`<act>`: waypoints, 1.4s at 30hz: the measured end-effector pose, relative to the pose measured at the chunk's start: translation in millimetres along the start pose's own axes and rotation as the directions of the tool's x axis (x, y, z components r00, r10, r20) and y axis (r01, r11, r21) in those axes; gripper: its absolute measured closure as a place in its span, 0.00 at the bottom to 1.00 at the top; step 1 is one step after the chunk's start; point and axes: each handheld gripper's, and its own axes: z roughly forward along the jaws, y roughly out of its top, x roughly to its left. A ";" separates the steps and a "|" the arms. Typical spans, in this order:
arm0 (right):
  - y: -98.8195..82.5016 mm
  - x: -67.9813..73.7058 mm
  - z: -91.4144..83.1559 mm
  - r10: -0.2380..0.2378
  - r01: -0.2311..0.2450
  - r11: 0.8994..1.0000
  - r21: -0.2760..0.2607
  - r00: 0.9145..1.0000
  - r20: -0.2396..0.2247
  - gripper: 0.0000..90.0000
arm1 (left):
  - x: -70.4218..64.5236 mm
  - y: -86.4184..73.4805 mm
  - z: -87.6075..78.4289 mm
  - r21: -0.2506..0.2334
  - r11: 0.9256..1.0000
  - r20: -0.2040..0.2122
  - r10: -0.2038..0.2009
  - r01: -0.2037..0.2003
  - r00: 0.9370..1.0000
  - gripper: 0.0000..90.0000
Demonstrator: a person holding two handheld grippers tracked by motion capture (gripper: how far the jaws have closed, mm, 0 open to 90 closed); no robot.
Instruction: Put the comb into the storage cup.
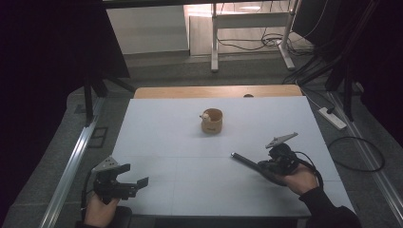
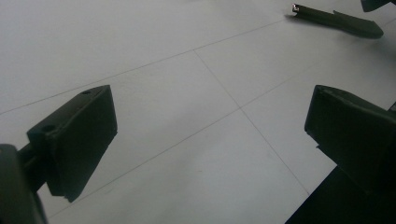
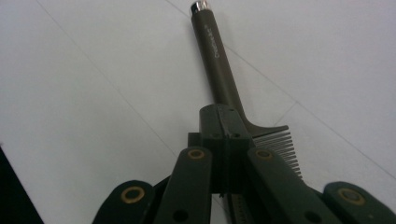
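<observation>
Where the right gripper view looks down its own jaws, a dark comb [image 3: 224,88] lies clamped between them: the jaws are pressed together on the spine just where the handle meets the teeth, and the handle runs away up the frame to a small silver cap. A short row of fine teeth shows to the right of the jaws; the rest of the toothed part is hidden under the linkage and cut off at the bottom edge. In the high view the comb [image 1: 247,162] sits low over the white table [image 1: 190,142] near its right front, handle pointing toward the middle, its toothed end lost in the dark mass of the right gripper [image 1: 266,167]. Whether it rests on the surface cannot be told. The left gripper [image 1: 138,183] is at the front left corner, well apart, its jaws spread wide with bare table between them. Farther back, near the centre, stands a small tan cup [image 1: 212,120] with a pale object at its rim, too small to identify.
</observation>
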 end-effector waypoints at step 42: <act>-26.2 -13.6 16.9 -0.028 0.021 0.991 0.135 0.998 0.052 1.00 | 1.0 0.0 -0.3 -0.004 1.000 0.006 -0.001 0.001 1.000 0.04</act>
